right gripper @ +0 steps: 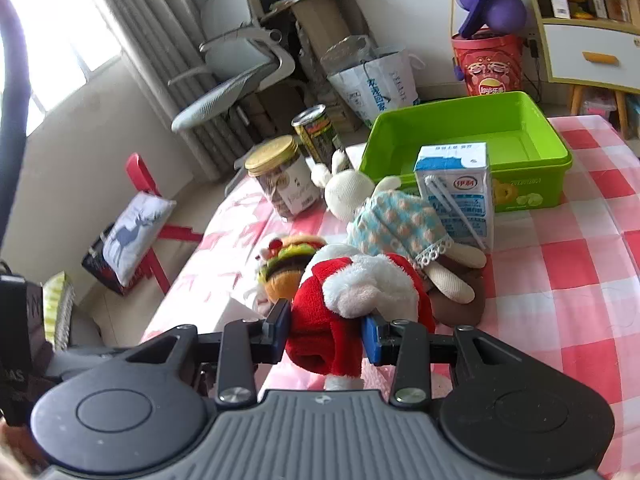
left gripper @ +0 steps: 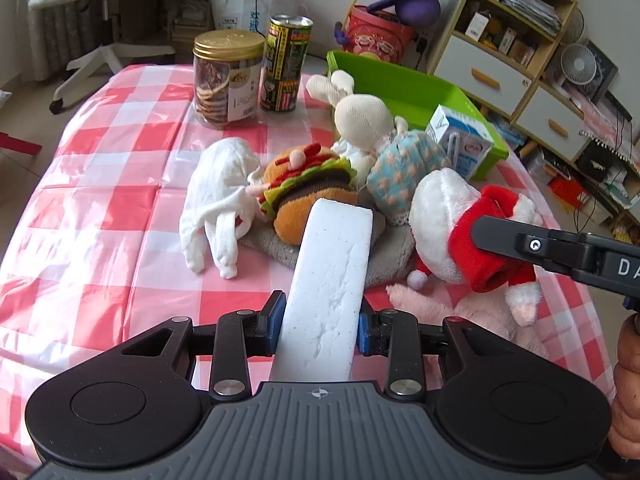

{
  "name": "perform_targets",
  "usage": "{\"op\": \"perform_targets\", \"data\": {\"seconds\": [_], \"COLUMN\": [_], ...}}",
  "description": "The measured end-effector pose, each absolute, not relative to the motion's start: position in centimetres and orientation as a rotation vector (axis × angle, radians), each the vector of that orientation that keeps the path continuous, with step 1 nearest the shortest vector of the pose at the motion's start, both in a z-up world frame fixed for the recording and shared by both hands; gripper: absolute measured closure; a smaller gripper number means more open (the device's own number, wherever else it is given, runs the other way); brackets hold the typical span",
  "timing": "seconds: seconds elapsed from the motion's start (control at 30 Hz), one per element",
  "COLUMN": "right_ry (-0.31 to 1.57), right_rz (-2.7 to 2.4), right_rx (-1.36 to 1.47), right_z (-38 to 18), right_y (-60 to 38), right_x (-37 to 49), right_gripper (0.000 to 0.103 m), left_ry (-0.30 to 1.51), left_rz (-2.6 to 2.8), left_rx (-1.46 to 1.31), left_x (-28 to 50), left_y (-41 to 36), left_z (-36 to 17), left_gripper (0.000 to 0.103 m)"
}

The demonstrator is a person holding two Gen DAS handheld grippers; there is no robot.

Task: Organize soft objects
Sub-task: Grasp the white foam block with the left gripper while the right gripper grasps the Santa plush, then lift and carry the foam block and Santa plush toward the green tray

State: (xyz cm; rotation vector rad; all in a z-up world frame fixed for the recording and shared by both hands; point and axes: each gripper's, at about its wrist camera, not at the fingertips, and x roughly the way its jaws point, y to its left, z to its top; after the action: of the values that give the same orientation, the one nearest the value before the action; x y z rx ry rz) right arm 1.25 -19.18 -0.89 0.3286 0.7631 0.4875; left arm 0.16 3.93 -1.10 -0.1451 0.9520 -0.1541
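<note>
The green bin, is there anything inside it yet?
Empty as far as shows. In the right wrist view the green bin has a bare floor; the toys and milk carton sit outside on the table.

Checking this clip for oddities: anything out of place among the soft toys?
Yes: a hard milk carton stands upright amid the plush pile, right beside the rabbit doll. The green bin holds no toys yet.

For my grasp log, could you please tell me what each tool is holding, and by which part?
The left tool clamps the white foam block near its near end. The right tool grips the white plush toy by its red garment.
</note>
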Motion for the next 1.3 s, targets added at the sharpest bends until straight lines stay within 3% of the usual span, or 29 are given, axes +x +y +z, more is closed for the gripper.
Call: {"op": "perform_targets", "data": {"seconds": [0.67,1.3], "right_ry": [0.619,0.426], "right_rz": [0.488,0.349], "right_rx": [0.410,0.441], "right_z": [1.7,4.8], "right_y": [-21.9,-25.2], "right_x": [0.3,1.2], "right_gripper": [0.094,0.094], "left_ry": [0.747,0.673], "left_rz": [-0.184,-0.211], "left_rx": [-0.142,-0.180], "left_x": [0.3,5.9], "left_y": [1.2,-2.8], "left_z": [3.2,6.6], "left_gripper": [0.068,0.068]}}
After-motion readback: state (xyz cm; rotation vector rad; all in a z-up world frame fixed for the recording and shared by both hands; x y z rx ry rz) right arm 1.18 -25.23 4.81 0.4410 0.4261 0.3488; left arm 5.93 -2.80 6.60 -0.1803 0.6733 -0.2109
